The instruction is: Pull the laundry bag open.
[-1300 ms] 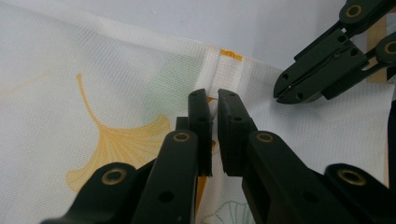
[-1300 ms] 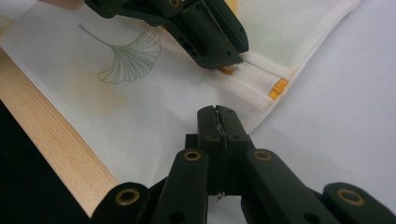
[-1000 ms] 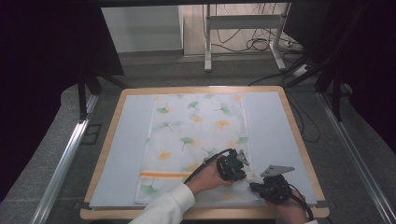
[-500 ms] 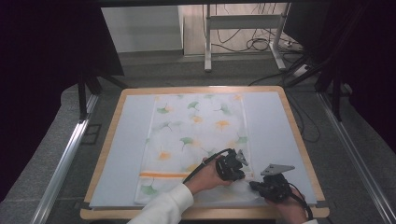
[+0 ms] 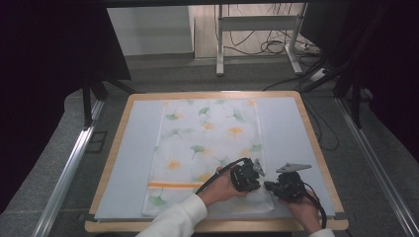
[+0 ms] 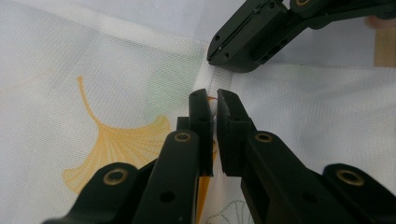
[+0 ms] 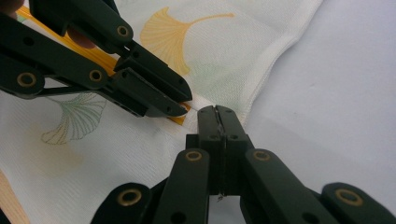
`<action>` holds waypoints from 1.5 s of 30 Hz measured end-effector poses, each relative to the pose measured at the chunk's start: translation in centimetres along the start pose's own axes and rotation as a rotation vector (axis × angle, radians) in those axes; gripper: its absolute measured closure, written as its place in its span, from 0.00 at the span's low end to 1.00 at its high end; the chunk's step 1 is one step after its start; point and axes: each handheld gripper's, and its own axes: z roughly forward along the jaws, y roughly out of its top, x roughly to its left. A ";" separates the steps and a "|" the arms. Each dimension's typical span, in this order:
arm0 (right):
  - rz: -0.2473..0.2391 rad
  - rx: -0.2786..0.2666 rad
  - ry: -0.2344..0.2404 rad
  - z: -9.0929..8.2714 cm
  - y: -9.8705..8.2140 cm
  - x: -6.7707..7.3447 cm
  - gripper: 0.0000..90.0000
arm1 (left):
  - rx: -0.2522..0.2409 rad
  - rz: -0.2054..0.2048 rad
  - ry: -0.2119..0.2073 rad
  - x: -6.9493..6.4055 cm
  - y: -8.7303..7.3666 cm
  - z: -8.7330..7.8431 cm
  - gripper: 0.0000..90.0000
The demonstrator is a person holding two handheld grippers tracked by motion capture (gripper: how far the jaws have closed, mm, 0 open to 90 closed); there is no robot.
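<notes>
Left gripper view is showing the left hand-held gripper (image 6: pixel 215 105) pinching a raised fold of the one cloth (image 6: pixel 93 93), a thin woven white sheet printed with ginkgo leaves. The right hand-held gripper (image 7: pixel 216 114) is clamping the same hem just beside it. In the high view's lower middle, the cloth is lying flat across the pale desk (image 5: pixel 128 148).

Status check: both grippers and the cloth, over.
Left gripper shut on cloth edge. Right gripper shut beside it, pinching the hem. Cloth flat on table. Nothing in the way.
</notes>
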 end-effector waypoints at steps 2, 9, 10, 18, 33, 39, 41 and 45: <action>0.003 0.000 -0.001 0.0 0.0 0.0 1.00 | 0.003 0.009 0.007 -0.1 0.0 0.0 0.96; 0.009 -0.004 0.007 0.1 -0.1 -0.1 1.00 | 0.008 0.010 -0.003 0.1 -0.1 -0.1 0.96; 0.010 -0.004 0.010 0.1 -0.1 -0.1 1.00 | 0.009 0.011 -0.004 0.1 -0.1 -0.1 0.96; 0.005 -0.001 0.014 0.1 -0.1 -0.2 1.00 | 0.020 0.018 0.001 0.0 -0.1 -0.2 0.96; -0.003 -0.002 0.022 0.1 0.0 -0.2 1.00 | 0.027 0.016 -0.006 0.1 -0.1 -0.3 0.96; -0.005 -0.002 0.023 0.1 0.0 -0.2 1.00 | 0.028 0.012 -0.009 0.2 -0.1 -0.3 0.96; -0.007 -0.004 0.020 0.2 0.0 -0.2 1.00 | 0.030 0.016 -0.007 0.1 -0.1 -0.3 0.96; -0.007 -0.003 0.020 0.2 0.0 -0.1 1.00 | 0.031 0.014 -0.007 0.1 -0.1 -0.3 0.96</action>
